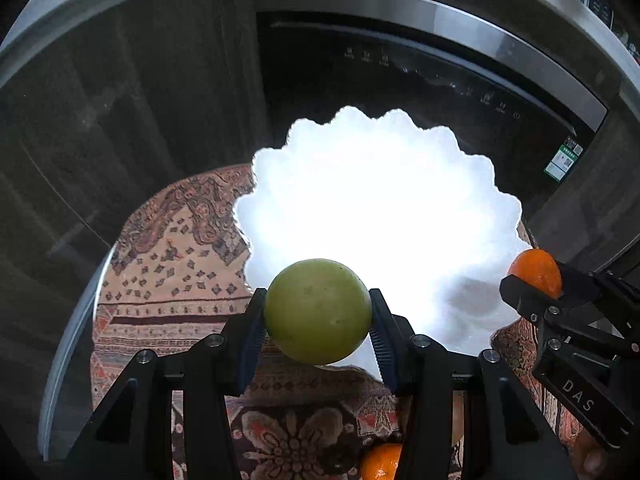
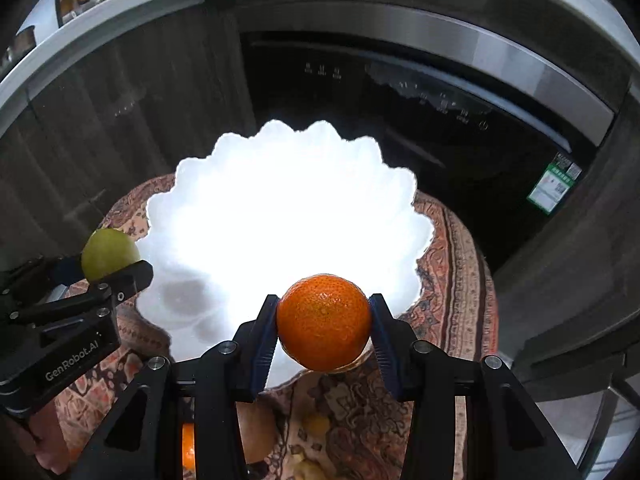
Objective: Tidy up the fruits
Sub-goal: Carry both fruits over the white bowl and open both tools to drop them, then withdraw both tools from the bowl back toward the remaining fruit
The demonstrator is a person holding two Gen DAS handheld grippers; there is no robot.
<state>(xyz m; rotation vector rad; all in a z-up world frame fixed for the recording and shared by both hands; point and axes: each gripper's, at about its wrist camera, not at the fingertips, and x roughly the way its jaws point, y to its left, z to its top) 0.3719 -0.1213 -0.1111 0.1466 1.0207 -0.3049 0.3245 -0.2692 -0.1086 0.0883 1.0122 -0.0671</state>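
Left wrist view: left gripper (image 1: 318,312) clamped on green fruit (image 1: 317,311), held at the near rim of the white scalloped bowl (image 1: 380,184). Bowl is blown out white, so its inside can't be read. It sits on a patterned cloth (image 1: 176,264). Right gripper (image 1: 532,280) at right edge, grasping an orange (image 1: 535,270) over the bowl's right rim. Another orange fruit (image 1: 382,460) lies on the cloth, near and low.

Right wrist view: right gripper (image 2: 324,318) clenched on the orange (image 2: 324,318), just at the bowl's (image 2: 280,168) near rim. Left gripper (image 2: 116,270) at left with the green fruit (image 2: 109,253), by the left rim.

Step looks like dropping both fruits in. To do it well: carry each farther over the bowl centre, lower before letting go so neither rolls out, and keep the two grippers apart.
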